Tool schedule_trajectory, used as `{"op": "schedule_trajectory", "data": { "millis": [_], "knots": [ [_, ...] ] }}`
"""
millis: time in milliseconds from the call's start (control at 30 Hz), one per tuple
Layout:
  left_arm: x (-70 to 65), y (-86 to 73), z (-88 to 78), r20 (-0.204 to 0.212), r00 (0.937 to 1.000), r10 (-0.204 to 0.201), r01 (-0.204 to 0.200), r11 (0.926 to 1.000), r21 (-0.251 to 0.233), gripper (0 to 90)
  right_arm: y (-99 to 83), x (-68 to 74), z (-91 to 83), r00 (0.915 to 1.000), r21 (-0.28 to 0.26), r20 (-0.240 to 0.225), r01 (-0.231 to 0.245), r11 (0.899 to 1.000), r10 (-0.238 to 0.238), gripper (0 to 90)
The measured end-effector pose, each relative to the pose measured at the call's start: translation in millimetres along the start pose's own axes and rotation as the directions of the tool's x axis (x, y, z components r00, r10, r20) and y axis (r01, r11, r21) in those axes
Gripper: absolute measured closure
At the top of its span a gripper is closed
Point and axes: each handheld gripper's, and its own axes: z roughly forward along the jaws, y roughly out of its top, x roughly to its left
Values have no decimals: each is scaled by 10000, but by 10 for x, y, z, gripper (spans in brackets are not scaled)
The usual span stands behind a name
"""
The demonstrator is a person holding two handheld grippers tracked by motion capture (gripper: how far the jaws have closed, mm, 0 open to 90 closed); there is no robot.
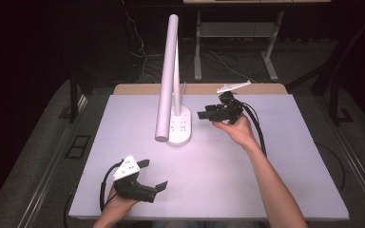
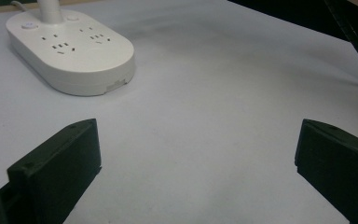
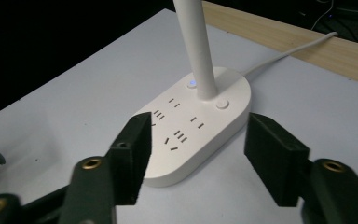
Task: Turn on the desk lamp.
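Item: white desk lamp (image 1: 171, 80), base (image 3: 193, 123) with sockets and buttons, mid-table, lit (blue indicator on). Your right gripper (image 1: 208, 114) hovers beside the base, jaws spread, empty; left gripper (image 1: 153, 176) rests near, also spread. Approach buttons squarely, gently.

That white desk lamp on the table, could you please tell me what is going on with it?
A person works at the pale table with two grippers. The right gripper hovers open beside the white desk lamp with a socket base, gripping nothing. The lamp shines. The left gripper waits open near the front edge.
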Motion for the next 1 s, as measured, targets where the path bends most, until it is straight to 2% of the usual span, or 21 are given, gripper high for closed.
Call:
{"op": "schedule_trajectory", "data": {
  "millis": [33, 67, 133, 167, 200, 267, 333, 400, 567, 733, 833, 867, 1000],
  "knots": [
    [0, 1, 1, 10, 10000, 18, -18, 10000, 20, 0, -44, 15, -101, 10000, -110, 7, -84, 9999, 84, 279],
    [-1, 1, 1, 12, 10000, 16, -16, 10000, 17, 0, -44, 15, -101, 10000, -110, 7, -84, 9999, 84, 279],
    [-3, 1, 4, 15, 10000, 11, -11, 10000, 12, 0, -92, 24, -187, 9999, -224, -67, -114, 9997, 113, 170],
    [-5, 2, 5, 10, 10000, 25, -25, 10000, 10, 0, -147, 43, -284, 9998, -280, -30, -186, 9994, 185, 103],
    [-7, 3, 5, 8, 10000, 26, -26, 10000, 8, 0, -175, 59, -335, 9998, -222, 131, -166, 9996, 169, 100],
    [-12, 4, 4, 14, 10000, 61, -61, 10000, 29, 0, -238, 94, -419, 9993, -47, 383, -34, 10000, 36, 2],
    [-14, 4, 4, 13, 10000, 62, -62, 10000, 25, 0, -270, 112, -458, 9991, 128, 419, 86, 9999, -92, 2],
    [-16, 4, 4, -3, 10000, 64, -64, 10000, 22, 0, -376, 181, -584, 9968, 289, 767, 197, 9994, -219, 2],
    [-17, 3, 5, 12, 10000, 56, -56, 10000, 7, 0, -525, 259, -759, 9967, 152, 800, 155, 9998, -167, 2],
    [-19, 6, 19, 30, 10000, 31, -31, 10000, 23, 0, -775, 351, -957, 9971, -34, 755, 97, 9999, -94, 3],
    [-21, 7, 17, 30, 10000, 61, -61, 10000, 51, 0, -864, 364, -1017, 9971, -90, 760, 86, 9999, -79, 3],
    [-21, 6, 17, 29, 10000, 61, -61, 10000, 53, 0, -950, 380, -1077, 9966, -108, 823, 27, 9999, -18, 3],
    [-18, 6, 25, 1, 10000, 12, -12, 10000, 44, 0, -1070, 402, -1166, 9964, -238, 824, -177, 9996, 196, 3]
  ]
}}
